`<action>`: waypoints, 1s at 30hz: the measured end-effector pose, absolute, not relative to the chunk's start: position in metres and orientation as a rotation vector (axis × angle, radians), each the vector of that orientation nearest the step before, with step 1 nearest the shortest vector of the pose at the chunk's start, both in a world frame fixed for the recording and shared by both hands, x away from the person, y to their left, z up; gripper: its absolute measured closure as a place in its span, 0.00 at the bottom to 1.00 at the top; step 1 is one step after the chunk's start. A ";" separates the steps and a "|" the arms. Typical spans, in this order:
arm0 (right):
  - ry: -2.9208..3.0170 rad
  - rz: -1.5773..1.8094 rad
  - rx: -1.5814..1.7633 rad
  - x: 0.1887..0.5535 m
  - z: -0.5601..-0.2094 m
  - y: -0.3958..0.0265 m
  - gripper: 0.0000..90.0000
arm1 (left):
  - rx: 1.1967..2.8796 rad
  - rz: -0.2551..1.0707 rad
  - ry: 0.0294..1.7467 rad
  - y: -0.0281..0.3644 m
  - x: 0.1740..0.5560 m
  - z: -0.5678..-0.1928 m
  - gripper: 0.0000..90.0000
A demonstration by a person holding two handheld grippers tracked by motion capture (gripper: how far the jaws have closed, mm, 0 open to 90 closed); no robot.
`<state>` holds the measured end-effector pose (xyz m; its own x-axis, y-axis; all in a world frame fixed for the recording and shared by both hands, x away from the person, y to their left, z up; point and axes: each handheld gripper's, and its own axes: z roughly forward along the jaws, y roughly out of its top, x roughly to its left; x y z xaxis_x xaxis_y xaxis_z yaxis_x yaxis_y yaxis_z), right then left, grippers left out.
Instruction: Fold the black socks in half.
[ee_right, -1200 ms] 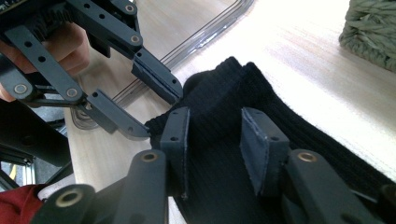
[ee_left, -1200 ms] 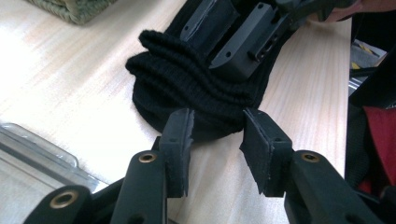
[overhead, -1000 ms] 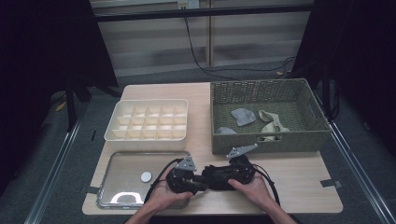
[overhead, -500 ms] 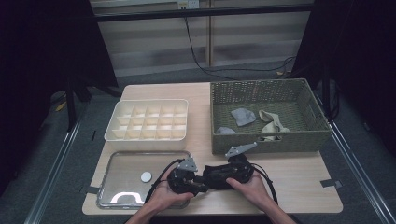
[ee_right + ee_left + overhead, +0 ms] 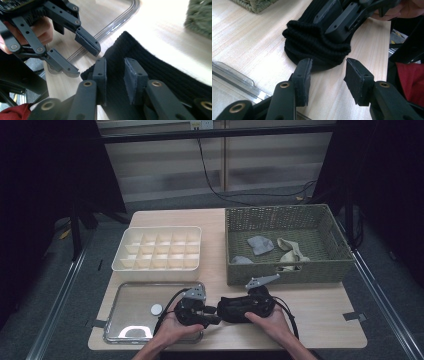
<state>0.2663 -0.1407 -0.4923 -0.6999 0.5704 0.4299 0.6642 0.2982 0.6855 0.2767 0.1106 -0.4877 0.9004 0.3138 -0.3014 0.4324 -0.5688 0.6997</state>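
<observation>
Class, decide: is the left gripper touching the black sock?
Apart. In the left gripper view the left gripper stands open, bare table showing between its pads and the black sock.

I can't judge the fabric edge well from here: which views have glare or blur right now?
Right gripper view: the table is blown out white and the wicker basket blurred. Left gripper view: evenly lit, the black sock sharp. High view: dim surroundings, a glare patch on the metal tray.

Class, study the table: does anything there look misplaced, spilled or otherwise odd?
One black sock lies bunched on the bare table between the two grippers, while other socks sit in the wicker basket. A small white disc lies alone in the metal tray. Nothing looks spilled.
</observation>
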 end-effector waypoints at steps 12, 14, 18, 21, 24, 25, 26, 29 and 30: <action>-2.415 -1.467 -1.249 0.258 -0.474 -0.172 0.73 | 2.165 -0.182 0.514 0.112 0.277 -0.478 0.73; -2.417 -1.474 -1.275 0.255 -0.473 -0.181 0.72 | 2.147 -0.184 0.512 0.110 0.278 -0.473 0.74; -2.417 -1.470 -1.333 0.249 -0.474 -0.199 0.73 | 2.144 -0.182 0.506 0.103 0.281 -0.469 0.75; -2.408 -1.464 -1.380 0.245 -0.475 -0.209 0.75 | 2.129 -0.186 0.480 0.094 0.283 -0.464 0.76; -2.401 -1.469 -1.408 0.241 -0.474 -0.217 0.76 | 2.119 -0.191 0.461 0.082 0.286 -0.461 0.77; -2.406 -1.469 -1.416 0.239 -0.474 -0.219 0.76 | 2.128 -0.194 0.451 0.078 0.288 -0.461 0.77; -2.405 -1.464 -1.420 0.238 -0.474 -0.221 0.77 | 2.140 -0.194 0.442 0.073 0.290 -0.462 0.77; -2.401 -1.440 -1.434 0.234 -0.479 -0.224 0.76 | 2.139 -0.217 0.438 0.059 0.295 -0.464 0.79; -2.403 -1.434 -1.432 0.233 -0.481 -0.225 0.75 | 2.141 -0.223 0.438 0.055 0.297 -0.466 0.79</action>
